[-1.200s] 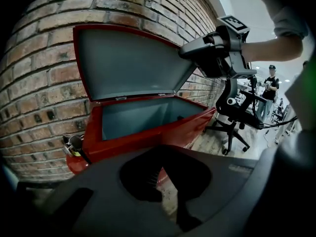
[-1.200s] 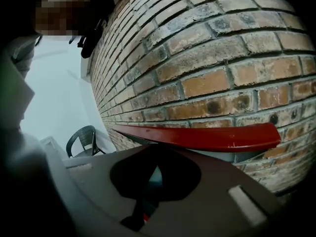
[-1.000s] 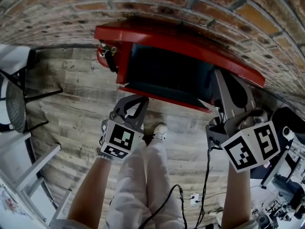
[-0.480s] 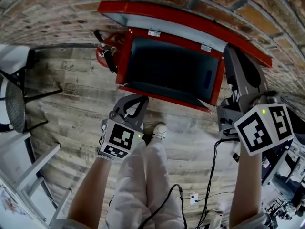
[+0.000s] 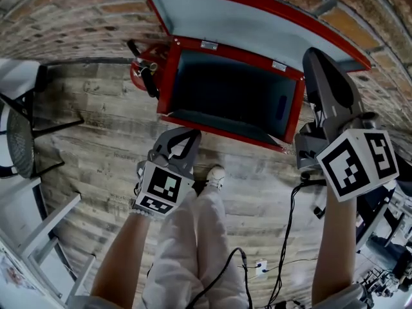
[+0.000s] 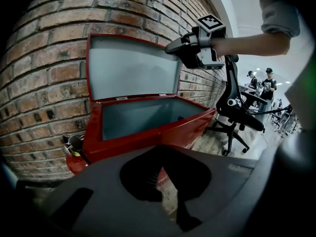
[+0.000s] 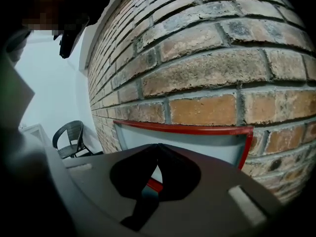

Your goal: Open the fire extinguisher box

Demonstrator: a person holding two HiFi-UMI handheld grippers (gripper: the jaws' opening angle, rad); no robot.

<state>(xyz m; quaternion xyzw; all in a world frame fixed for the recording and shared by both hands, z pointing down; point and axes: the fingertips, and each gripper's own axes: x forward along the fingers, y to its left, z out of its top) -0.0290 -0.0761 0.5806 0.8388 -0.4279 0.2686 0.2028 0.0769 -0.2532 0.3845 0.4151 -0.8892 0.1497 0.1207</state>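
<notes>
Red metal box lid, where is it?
Head view, top centre: the lid stands open against the brick wall, behind the red box, right gripper near its right end.

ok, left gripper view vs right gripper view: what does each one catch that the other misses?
Left gripper view only: the open inside of the box, the fire extinguisher on the floor beside it, the right gripper up at the far top corner of the lid, and an office chair further along.
Right gripper view only: a black chair by the white wall.
Both: the raised lid with its pale underside and red rim, leaning back toward the brick wall.
</notes>
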